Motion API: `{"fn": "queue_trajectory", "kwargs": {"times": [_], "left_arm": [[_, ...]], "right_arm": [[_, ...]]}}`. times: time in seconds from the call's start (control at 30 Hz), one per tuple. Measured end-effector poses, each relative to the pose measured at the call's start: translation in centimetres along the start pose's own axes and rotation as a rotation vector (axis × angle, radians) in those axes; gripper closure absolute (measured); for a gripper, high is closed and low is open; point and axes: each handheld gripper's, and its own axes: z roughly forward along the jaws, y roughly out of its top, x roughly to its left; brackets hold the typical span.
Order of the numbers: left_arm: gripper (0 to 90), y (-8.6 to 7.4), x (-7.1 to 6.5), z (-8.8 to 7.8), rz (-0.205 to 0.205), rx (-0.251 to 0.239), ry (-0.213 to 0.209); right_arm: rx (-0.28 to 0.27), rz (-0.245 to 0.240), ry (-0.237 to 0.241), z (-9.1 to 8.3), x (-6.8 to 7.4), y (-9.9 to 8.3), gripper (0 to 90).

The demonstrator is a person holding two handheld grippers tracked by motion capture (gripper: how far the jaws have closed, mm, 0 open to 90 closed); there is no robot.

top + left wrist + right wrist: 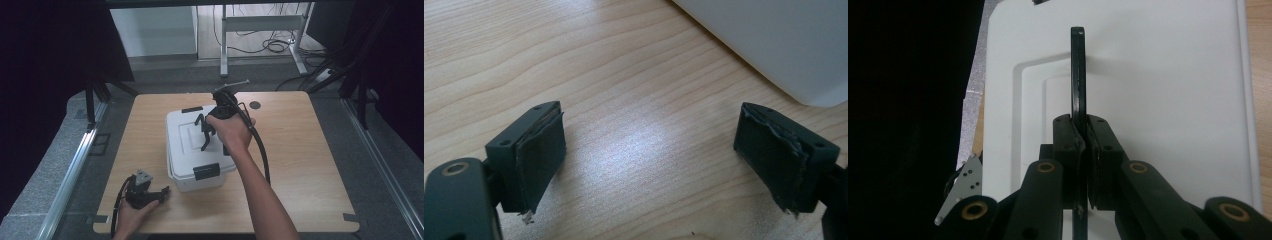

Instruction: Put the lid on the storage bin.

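On the wooden table (300,150), roughly centre, sits a white lidded box (185,150), with a black latch (206,171) on its near side and another black latch (192,109) at its far edge. The lid has a recessed rectangular panel.

Right gripper (206,131) is over the lid, held by the person's right hand (231,131), forearm coming in from the bottom of the high view. Its cable (260,145) loops back along the arm. In the right gripper view the jaws are closed tight on the box's black handle (1077,75), a thin flat bar seen edge-on, standing up off the lid between the pads. The handle runs up the middle of that view, with white lid either side of it. In the high view the handle (201,121) shows as a dark raised loop above the lid, right at the jaw tips.

Left gripper (159,192) is low at the near-left part of the table, held by the left hand (131,212), close to the box's near-left corner but not touching it. Grey three-cornered plate (143,177) on top. In the left gripper view the jaws are spread wide with nothing between them, only bare wood grain; pads (541,155) look worn and frayed at the edges. The box's white corner (784,45) sits at the upper right of that view, beyond the jaw tips.

Beyond the table: grey floor, a desk frame (260,30) and loose cables (275,46).
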Motion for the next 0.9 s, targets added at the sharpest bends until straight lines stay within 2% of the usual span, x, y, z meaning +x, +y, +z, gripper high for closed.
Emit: {"fn": "queue_trajectory", "kwargs": {"times": [0.6,0.9], "left_arm": [[13.0,0.0,0.0,0.0,0.0,-0.001,0.0],[13.0,0.0,0.0,0.0,0.0,-0.001,0.0]], "right_arm": [[-0.002,0.038,0.005,1.3,0.3,0.4,84.5],[-0.003,0.064,-0.002,2.0,-0.3,0.5,84.3]]}}
